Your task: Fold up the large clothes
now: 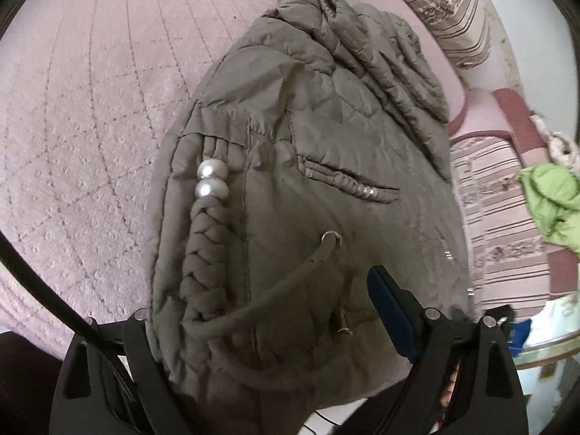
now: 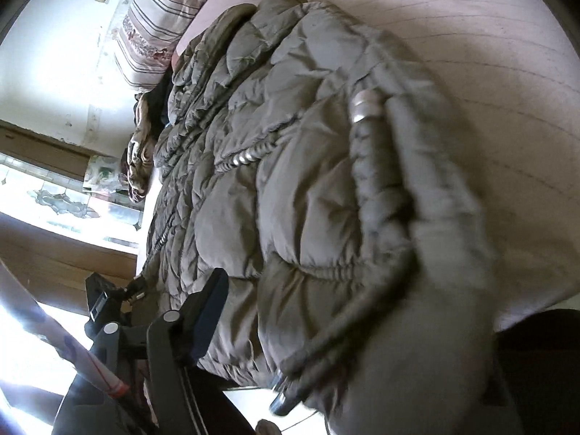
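An olive quilted puffer jacket (image 1: 308, 127) lies spread on a pale pink bedspread (image 1: 90, 108), its hem toward me at the bed's edge. A braided trim with two pearls (image 1: 212, 179) and a drawstring cord (image 1: 290, 279) lie near the hem. My left gripper (image 1: 261, 301) stands wide open astride the hem. Its right finger (image 1: 388, 311) shows on top and the left one is hidden by cloth. My right gripper (image 2: 326, 308) also straddles the jacket (image 2: 290, 163) hem. Only its left finger (image 2: 210, 311) shows, beside the cloth. The near fabric is blurred.
A striped pillow (image 1: 446, 11) (image 2: 156, 25) sits at the bed's head. A striped seat (image 1: 485, 199) with a green garment (image 1: 551, 203) stands to the right. More crumpled clothes (image 2: 139, 156) lie beyond the jacket. Light floor (image 1: 326, 420) shows below the hem.
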{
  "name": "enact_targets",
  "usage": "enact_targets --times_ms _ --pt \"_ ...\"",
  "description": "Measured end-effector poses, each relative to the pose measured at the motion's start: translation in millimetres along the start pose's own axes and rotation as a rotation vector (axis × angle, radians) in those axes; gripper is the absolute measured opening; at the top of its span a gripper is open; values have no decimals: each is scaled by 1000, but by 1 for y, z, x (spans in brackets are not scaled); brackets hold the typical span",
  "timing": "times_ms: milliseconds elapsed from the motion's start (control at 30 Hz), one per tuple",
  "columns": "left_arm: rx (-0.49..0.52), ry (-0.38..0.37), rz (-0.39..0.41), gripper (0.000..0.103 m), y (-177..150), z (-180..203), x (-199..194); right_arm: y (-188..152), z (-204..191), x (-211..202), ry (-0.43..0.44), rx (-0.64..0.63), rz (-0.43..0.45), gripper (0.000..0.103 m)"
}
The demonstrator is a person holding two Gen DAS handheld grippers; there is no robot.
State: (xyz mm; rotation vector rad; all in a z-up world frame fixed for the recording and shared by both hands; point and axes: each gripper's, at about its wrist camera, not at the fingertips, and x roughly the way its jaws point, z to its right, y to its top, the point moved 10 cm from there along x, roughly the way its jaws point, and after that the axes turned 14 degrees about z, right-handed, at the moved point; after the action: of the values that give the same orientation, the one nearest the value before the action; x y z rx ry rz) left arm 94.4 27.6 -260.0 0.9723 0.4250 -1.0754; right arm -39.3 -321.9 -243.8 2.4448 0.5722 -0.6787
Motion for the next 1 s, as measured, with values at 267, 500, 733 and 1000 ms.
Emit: enact_targets --times_ms 267,500,733,1000 --pt "182 254 29 68 -12 5 4 2 -5 13 -71 7 79 71" --pt "130 192 43 23 -3 26 -23 6 -8 6 -183 -91 75 36" --pt "115 168 90 20 4 48 -52 24 -26 -28 -133 -134 133 25" --pt "93 149 109 20 7 58 -72 29 -33 -42 -112 -125 150 24"
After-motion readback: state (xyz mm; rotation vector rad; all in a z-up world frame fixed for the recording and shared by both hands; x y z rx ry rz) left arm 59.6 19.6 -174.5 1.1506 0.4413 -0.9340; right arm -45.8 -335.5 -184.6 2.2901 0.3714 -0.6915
